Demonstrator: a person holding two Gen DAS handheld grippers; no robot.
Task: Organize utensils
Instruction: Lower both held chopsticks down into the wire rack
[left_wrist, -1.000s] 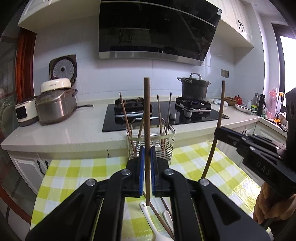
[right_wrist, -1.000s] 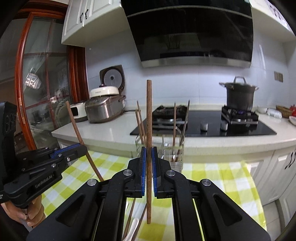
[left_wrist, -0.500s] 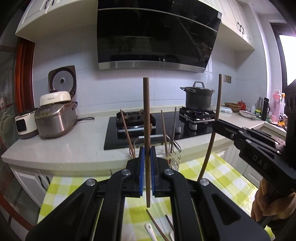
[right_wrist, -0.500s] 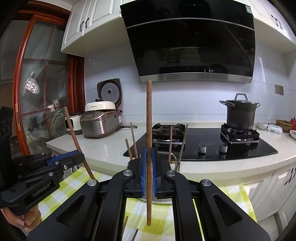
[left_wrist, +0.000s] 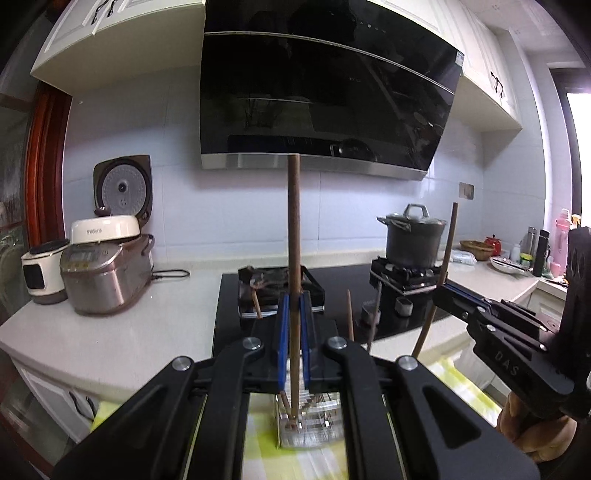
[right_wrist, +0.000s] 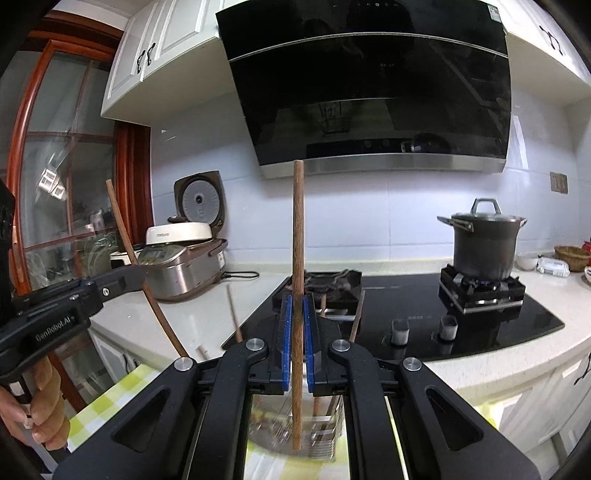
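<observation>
My left gripper (left_wrist: 293, 306) is shut on an upright brown chopstick (left_wrist: 294, 229), whose lower tip hangs just over the blurred wire utensil basket (left_wrist: 314, 428). Other chopsticks (left_wrist: 349, 314) stand in that basket. At the right of the left wrist view, my right gripper (left_wrist: 442, 287) grips a second chopstick (left_wrist: 450, 240). In the right wrist view the right gripper (right_wrist: 297, 310) is shut on its upright chopstick (right_wrist: 298, 236) above the basket (right_wrist: 325, 424). The left gripper (right_wrist: 137, 272) shows at the left with its slanted chopstick (right_wrist: 122, 229), held by a hand (right_wrist: 40, 413).
Beyond the yellow checked tablecloth (left_wrist: 450, 373) runs a white counter (left_wrist: 129, 325) with rice cookers (left_wrist: 107, 273), a black hob (right_wrist: 406, 306) and a lidded pot (right_wrist: 482, 243). A range hood (left_wrist: 325, 107) hangs above. Bottles and bowls (left_wrist: 532, 251) crowd the far right.
Both grippers have risen and moved forward towards the counter, each still holding its chopstick. The basket has slid from ahead of the fingers to under them. The spoons on the cloth have left view.
</observation>
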